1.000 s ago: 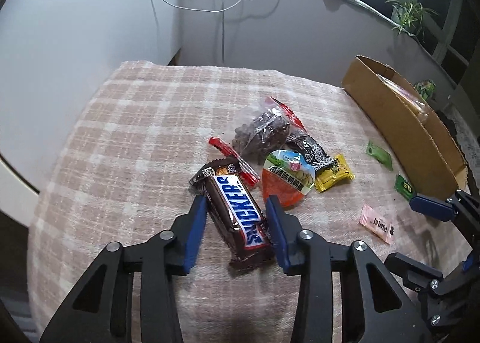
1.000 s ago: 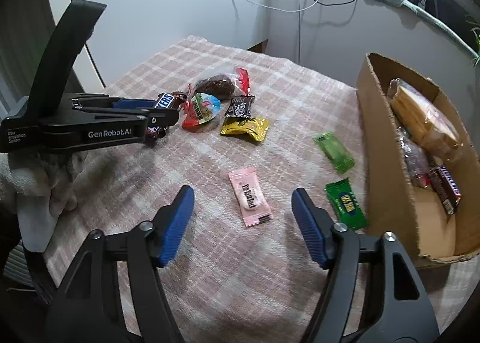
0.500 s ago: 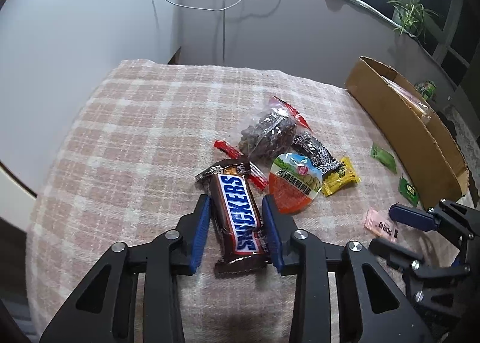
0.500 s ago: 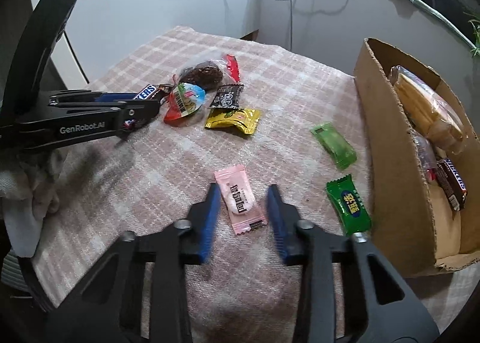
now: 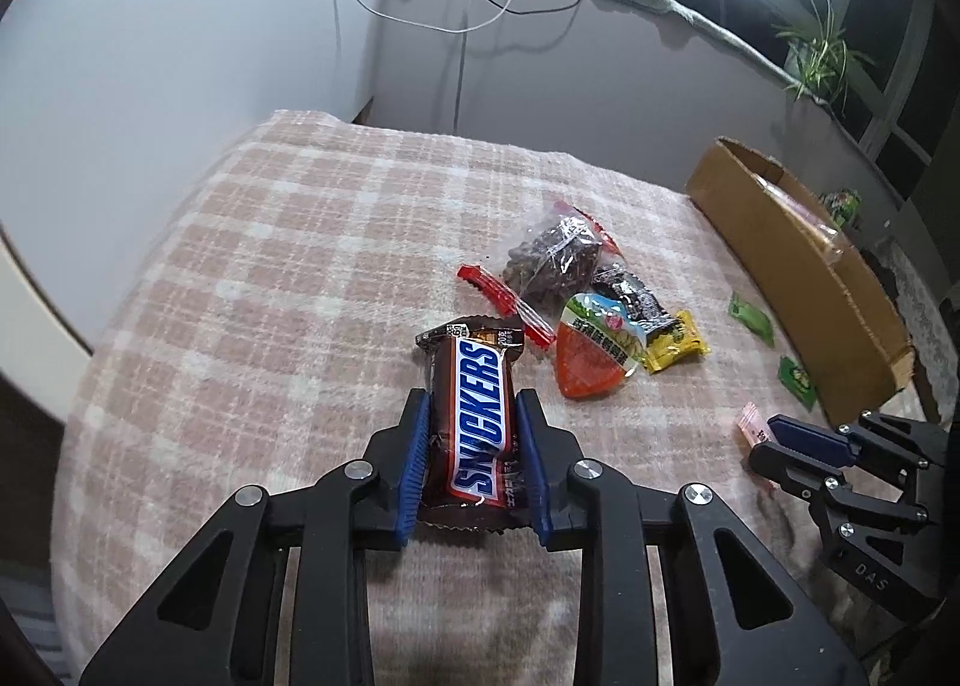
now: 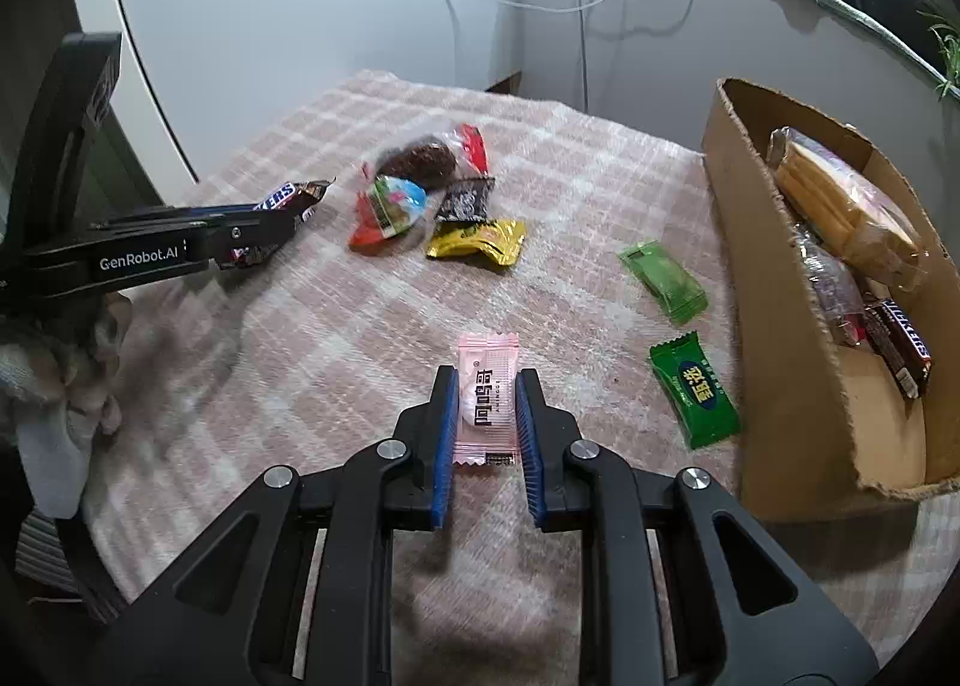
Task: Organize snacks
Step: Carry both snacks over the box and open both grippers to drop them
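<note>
Each camera sits just behind its own fingers, looking forward and steeply down, close to the checked cloth (image 5: 270, 278). The left view catches the right gripper (image 5: 762, 440) at its right edge; the right view catches the left gripper (image 6: 288, 224) at its left. Both share the snack pile (image 6: 438, 206) ahead and the cardboard box (image 5: 798, 290) to the right.

Two brown Snickers bars: one (image 5: 477, 422) between blue pads, another (image 6: 898, 339) in the single cardboard box (image 6: 774, 290). Two green sachets (image 6: 663, 281) (image 6: 694, 398), one pink sachet (image 6: 486, 398), one yellow packet (image 6: 477, 240)
</note>
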